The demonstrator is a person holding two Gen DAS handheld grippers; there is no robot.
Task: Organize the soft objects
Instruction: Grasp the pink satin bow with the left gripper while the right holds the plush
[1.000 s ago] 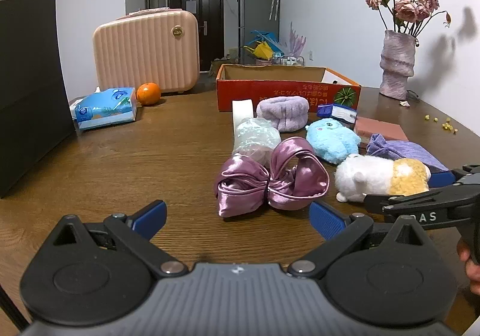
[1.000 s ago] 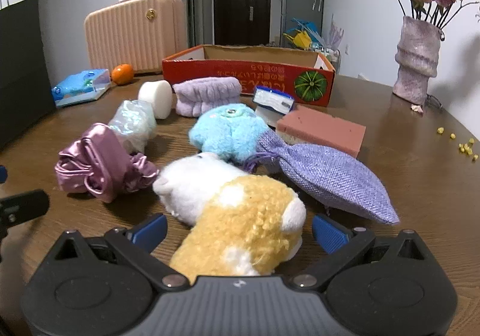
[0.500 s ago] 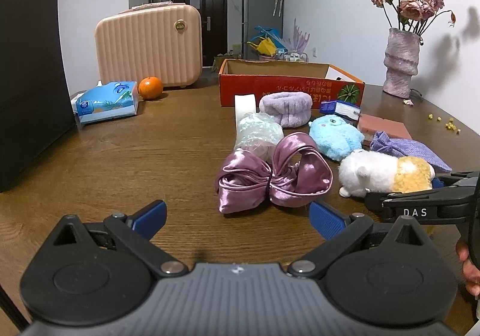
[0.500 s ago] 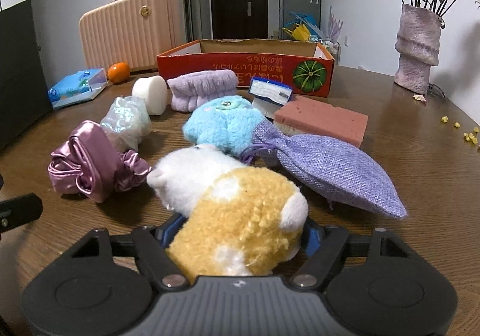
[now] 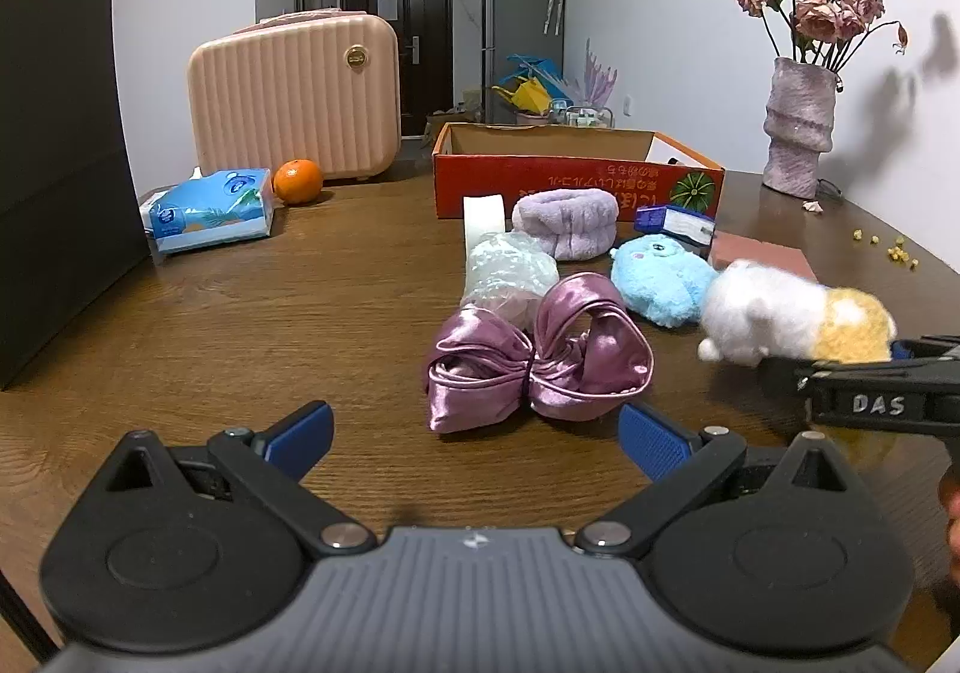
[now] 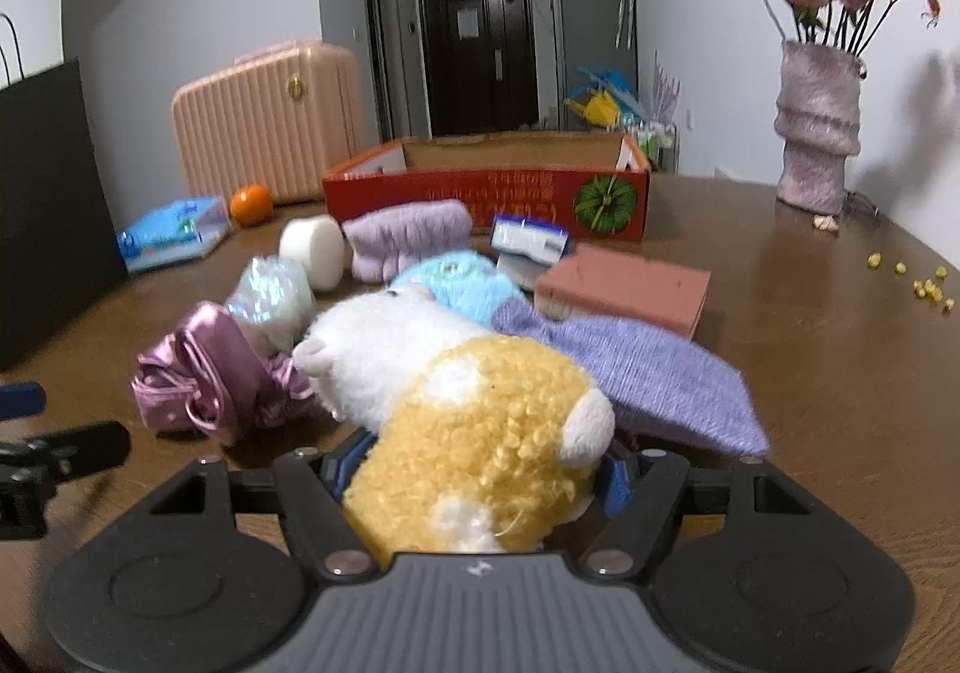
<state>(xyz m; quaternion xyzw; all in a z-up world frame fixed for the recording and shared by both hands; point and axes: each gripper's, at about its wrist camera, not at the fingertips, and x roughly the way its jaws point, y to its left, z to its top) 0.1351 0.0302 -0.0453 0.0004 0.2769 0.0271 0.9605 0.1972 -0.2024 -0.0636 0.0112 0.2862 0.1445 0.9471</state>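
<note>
Blue plush (image 6: 462, 286), purple pouch (image 6: 648, 373) crowd behind gripped white-yellow plush (image 6: 480, 421).

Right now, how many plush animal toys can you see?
2. The white-and-yellow plush sits between the right gripper fingers, which are closing on it. The blue plush lies on the table just behind it. Others may be hidden inside the box.
</note>
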